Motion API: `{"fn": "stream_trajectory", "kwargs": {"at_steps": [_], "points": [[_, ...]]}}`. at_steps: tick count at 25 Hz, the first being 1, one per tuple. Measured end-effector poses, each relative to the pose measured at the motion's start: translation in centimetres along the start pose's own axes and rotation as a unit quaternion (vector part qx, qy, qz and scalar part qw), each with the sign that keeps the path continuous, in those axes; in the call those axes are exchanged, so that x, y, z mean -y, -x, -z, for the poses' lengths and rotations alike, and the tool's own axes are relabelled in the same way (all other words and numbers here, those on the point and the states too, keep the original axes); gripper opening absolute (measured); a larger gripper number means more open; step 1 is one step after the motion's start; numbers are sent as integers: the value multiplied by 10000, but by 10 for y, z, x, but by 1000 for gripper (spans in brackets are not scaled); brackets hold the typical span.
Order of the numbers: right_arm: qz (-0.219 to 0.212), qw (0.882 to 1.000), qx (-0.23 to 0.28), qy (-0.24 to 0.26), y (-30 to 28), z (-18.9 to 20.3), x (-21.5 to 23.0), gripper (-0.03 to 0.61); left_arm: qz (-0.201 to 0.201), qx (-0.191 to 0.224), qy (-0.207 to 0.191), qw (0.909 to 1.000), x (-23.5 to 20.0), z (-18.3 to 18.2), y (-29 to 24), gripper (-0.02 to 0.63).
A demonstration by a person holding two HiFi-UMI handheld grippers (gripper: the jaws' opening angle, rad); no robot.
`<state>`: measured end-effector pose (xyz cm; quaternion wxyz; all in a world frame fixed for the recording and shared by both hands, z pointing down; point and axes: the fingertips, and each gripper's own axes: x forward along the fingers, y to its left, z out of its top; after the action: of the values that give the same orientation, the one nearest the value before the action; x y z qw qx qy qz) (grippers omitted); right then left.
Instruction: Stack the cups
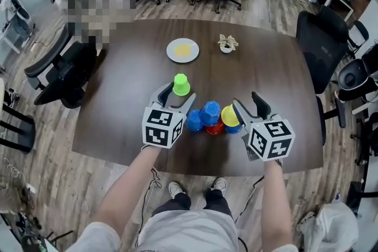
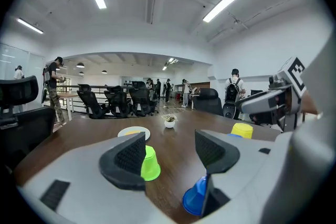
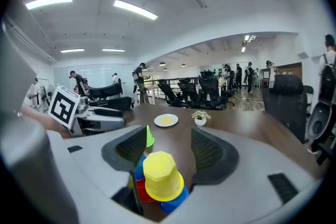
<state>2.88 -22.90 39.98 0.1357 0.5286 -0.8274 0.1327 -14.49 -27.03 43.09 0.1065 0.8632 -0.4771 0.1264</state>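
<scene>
My left gripper [image 1: 177,97] has its jaws spread and empty, lined up on the upturned lime-green plastic cup [image 1: 181,85]. That cup stands alone on my side of the round white plate [image 1: 182,50] and is probably my next pick. My right gripper [image 1: 249,106] is also parted, its pads clear of the upturned yellow plastic cup [image 1: 229,116]. The yellow cup is farther from the plate and sits capped on a blue plastic cup [image 3: 176,202].
</scene>
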Motion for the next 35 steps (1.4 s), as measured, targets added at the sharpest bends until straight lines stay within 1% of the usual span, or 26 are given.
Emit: {"fn": "stream_trajectory", "kwargs": {"at_steps": [4,9,12,17,20,21,22,23,24,29,35], "points": [[-46,9998,143,135,-7,-19,-5,250,-28,-194,1,9998,-22,13,-17,305],[-47,9984,196,536,-22,-33,-8,250,202,-461,7,9987,-38,40,-49,319],[-91,9979,261,589,-30,-37,-10,250,251,-616,-94,9977,-48,53,-66,321],[-37,9985,201,510,-35,-28,-5,250,222,-869,-248,9957,-62,72,-87,321],[42,9987,84,494,-33,-19,-2,250,187,-1034,-207,9943,-67,84,-93,321],[74,9987,55,502,-33,-18,-2,250,182,-1074,-178,9939,-68,86,-95,315],[103,9986,31,512,-33,-17,-1,250,172,-1096,-160,9937,-70,88,-96,281],[123,9986,12,519,-32,-16,-1,250,157,-1101,-156,9937,-71,88,-96,220],[139,9986,-5,516,-32,-14,-1,250,143,-1097,-160,9937,-72,88,-95,215],[292,9986,-46,435,-29,-9,5,250,165,-956,-246,9950,-68,73,-84,212],[421,9989,-61,196,-24,-6,8,250,402,-674,-426,9960,-38,30,-55,212]]}}
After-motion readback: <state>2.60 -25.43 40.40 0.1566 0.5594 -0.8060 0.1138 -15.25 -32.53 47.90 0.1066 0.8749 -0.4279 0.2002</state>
